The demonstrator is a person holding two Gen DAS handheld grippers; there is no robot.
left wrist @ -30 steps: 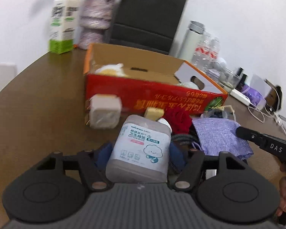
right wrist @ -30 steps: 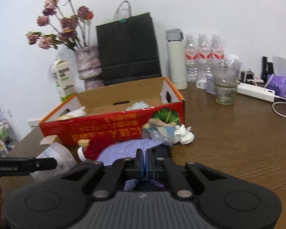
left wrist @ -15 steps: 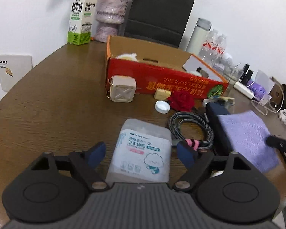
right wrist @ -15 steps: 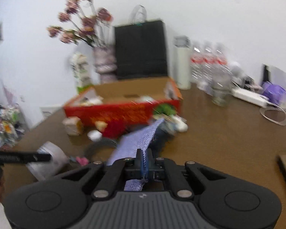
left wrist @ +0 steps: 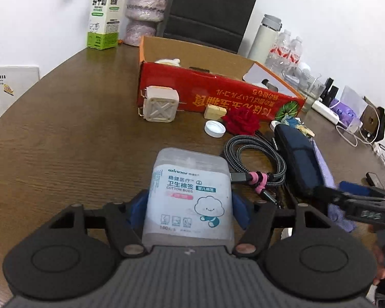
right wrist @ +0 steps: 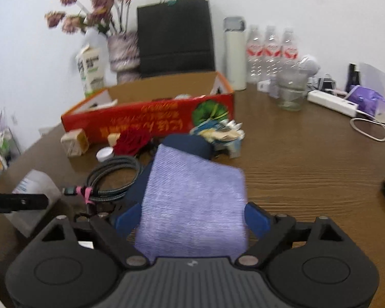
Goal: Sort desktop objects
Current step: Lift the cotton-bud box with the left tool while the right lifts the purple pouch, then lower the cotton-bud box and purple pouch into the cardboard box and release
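Observation:
My left gripper (left wrist: 188, 206) is shut on a clear cotton-bud box (left wrist: 188, 195) with a white label, held near the table's front. My right gripper (right wrist: 192, 217) is open; a folded purple cloth (right wrist: 195, 200) lies between its blue fingers, draped over a dark blue case (right wrist: 187, 142). The case also shows in the left wrist view (left wrist: 299, 161). A red cardboard box (left wrist: 218, 95) stands open behind, with a beige plug adapter (left wrist: 160, 106), a white cap (left wrist: 214, 128), a red rose (left wrist: 241, 120) and a coiled braided cable (left wrist: 256, 154) in front of it.
A milk carton (left wrist: 105, 12), a vase (left wrist: 146, 7) and a black paper bag (left wrist: 210, 10) stand at the back. A white flask (right wrist: 234, 52), water bottles (right wrist: 269, 54), a glass (right wrist: 290, 92), a power strip (right wrist: 332, 102) and a crumpled wrapper (right wrist: 220, 134) lie to the right.
My left gripper has pulled back from the red box with the cotton-bud box. My right gripper has opened; the purple cloth it pinched now lies flat between its fingers.

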